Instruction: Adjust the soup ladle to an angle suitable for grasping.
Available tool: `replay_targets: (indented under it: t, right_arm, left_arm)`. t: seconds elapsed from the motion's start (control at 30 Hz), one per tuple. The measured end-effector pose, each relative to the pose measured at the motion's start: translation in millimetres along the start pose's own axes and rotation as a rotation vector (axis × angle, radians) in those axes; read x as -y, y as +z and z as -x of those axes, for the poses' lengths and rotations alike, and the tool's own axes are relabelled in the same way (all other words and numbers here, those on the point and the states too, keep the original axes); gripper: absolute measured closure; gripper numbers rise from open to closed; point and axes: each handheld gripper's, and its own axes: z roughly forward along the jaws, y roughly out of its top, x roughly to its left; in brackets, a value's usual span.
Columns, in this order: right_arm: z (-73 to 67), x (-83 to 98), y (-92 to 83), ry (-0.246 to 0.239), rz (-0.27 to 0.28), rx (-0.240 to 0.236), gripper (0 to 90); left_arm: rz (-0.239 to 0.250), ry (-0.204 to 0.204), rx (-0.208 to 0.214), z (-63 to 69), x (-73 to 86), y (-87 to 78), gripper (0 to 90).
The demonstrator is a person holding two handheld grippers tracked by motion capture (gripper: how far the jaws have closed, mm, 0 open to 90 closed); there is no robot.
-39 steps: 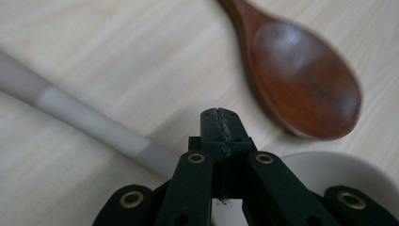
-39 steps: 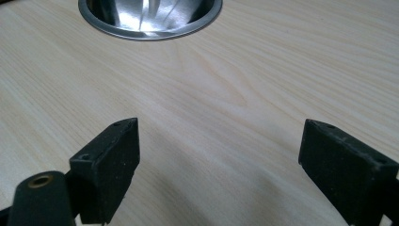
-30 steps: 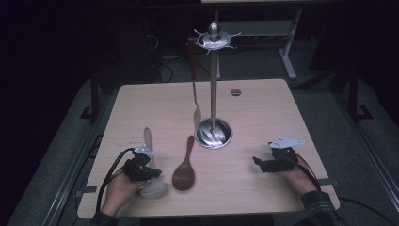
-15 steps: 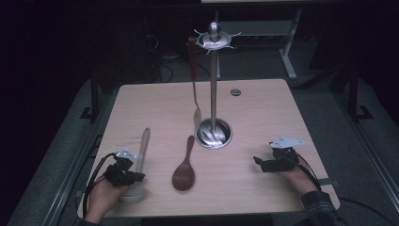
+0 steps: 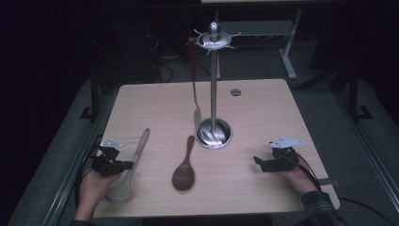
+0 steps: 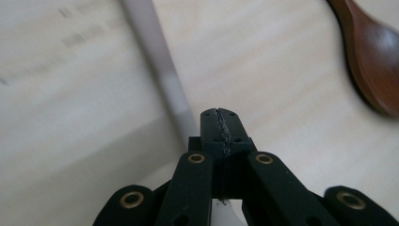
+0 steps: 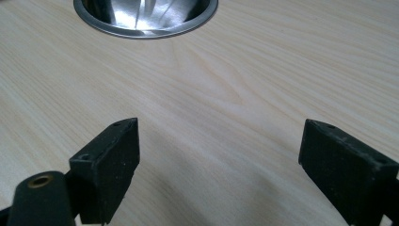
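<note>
We see the left gripper (image 5: 123,165) near the table's (image 5: 263,101) front left corner, its 2 jaws pressed together with nothing between them. Its tip sits just beside the pale spoon (image 5: 129,167), which lies along the left edge with its bowl toward the front edge and its handle pointing away; in the left gripper view that handle (image 6: 157,63) runs past the closed jaw tips, and we cannot tell whether they touch it. The dark wooden spoon (image 5: 184,167) lies near the middle of the front edge, apart from both grippers. The right gripper (image 5: 258,162) rests near the front right corner, its 2 jaws spread wide over bare wood. Behind the spoons, at the table's centre, stands the steel utensil stand (image 5: 214,94), with 1 metal spoon (image 5: 195,103) hanging from its top ring.
</note>
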Motion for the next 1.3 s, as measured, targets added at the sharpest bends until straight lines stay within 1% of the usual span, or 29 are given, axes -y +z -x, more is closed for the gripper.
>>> replay_targets:
  t: [0.03, 0.13, 0.2, 0.23, 0.33, 0.4, 0.47, 0.5, 0.53, 0.6, 0.77, 0.83, 0.87, 0.9, 0.93, 0.97, 1.03, 1.17, 1.2, 1.27, 1.3]
  right_arm:
    - [-0.3, 0.0, 0.0, 0.001, -0.001, -0.001, 12.4]
    - [-1.0, 0.2, 0.0, 0.001, -0.003, -0.004, 12.5]
    - [-0.8, 0.2, 0.1, 0.003, -0.002, -0.003, 12.4]
    - [-0.6, 0.2, 0.1, 0.002, -0.001, -0.002, 12.5]
    - [-0.7, -0.1, -0.4, 0.002, 0.0, -0.002, 12.4]
    - [-0.9, -0.2, -0.4, 0.004, 0.002, -0.003, 12.4]
    - [-0.6, 0.0, 0.2, 0.002, -0.001, -0.002, 12.4]
    - [-0.4, 0.3, 0.7, 0.004, -0.001, -0.003, 12.4]
    - [-0.2, 0.6, 0.8, 0.004, -0.003, -0.002, 12.4]
    - [-0.1, 0.8, 0.6, 0.003, -0.001, -0.003, 12.4]
    - [-0.1, 0.1, -0.4, 0.0, 0.002, -0.002, 12.4]
    - [0.0, -0.2, 0.3, -0.001, 0.002, -0.002, 12.4]
    - [0.0, -0.3, 0.5, -0.001, 0.003, -0.003, 12.4]
    - [0.0, -0.3, 0.5, -0.001, 0.003, -0.003, 12.4]
    - [0.0, -0.2, 0.3, 0.0, 0.004, -0.003, 12.4]
    - [0.1, -0.2, 0.2, 0.0, 0.005, -0.003, 12.4]
    - [0.2, -0.3, -0.1, 0.001, 0.006, 0.0, 12.4]
    - [0.3, -1.3, 0.0, -0.003, 0.011, 0.002, 12.4]
    - [0.4, -1.3, 0.0, -0.003, 0.01, 0.002, 12.4]
    - [0.3, -1.2, 0.1, -0.001, 0.01, 0.002, 12.4]
    - [0.5, -1.0, 0.0, 0.0, 0.009, 0.003, 12.4]
  left_arm:
    - [0.002, 0.006, -0.003, -3.2, -3.9, 0.6, 90.0]
    - [0.022, -0.008, -0.015, -10.2, -16.7, 4.1, 90.0]
    - [0.03, -0.01, -0.039, -15.5, -25.1, 6.3, 90.0]
    - [0.032, -0.02, -0.045, -18.3, -28.8, 8.2, 90.0]
    - [0.021, -0.034, -0.075, -28.0, -37.7, 15.4, 90.0]
    - [0.018, -0.043, -0.093, -33.4, -41.1, 19.4, 90.0]
    - [0.015, -0.067, -0.094, -39.8, -43.4, 24.4, 90.0]
    - [0.007, -0.075, -0.11, -42.9, -44.4, 27.7, 90.0]
    - [0.004, -0.079, -0.114, -45.3, -44.9, 30.1, 90.0]
    - [0.0, -0.087, -0.106, -47.8, -45.0, 33.5, 90.0]
    - [-0.023, -0.076, -0.094, -45.6, -44.5, 41.7, 90.0]
    - [-0.028, -0.071, -0.077, -42.7, -45.8, 44.2, 90.0]
    - [-0.025, -0.07, -0.062, -41.3, -46.4, 45.4, 90.0]
    - [-0.027, -0.059, -0.06, -39.6, -47.3, 46.2, 90.0]
    - [-0.03, -0.055, -0.064, -37.8, -48.2, 46.4, 90.0]
    - [-0.029, -0.051, -0.058, -36.8, -48.6, 46.7, 90.0]
    - [-0.026, -0.044, -0.037, -33.7, -49.6, 48.6, 90.0]
    - [-0.036, -0.002, -0.011, -25.9, -52.8, 53.6, 90.0]
    - [-0.031, -0.001, -0.004, -22.2, -53.9, 55.5, 90.0]
    - [-0.039, 0.015, 0.019, -19.2, -55.3, 56.9, 90.0]
    - [-0.039, 0.017, 0.028, -17.6, -55.6, 57.6, 90.0]
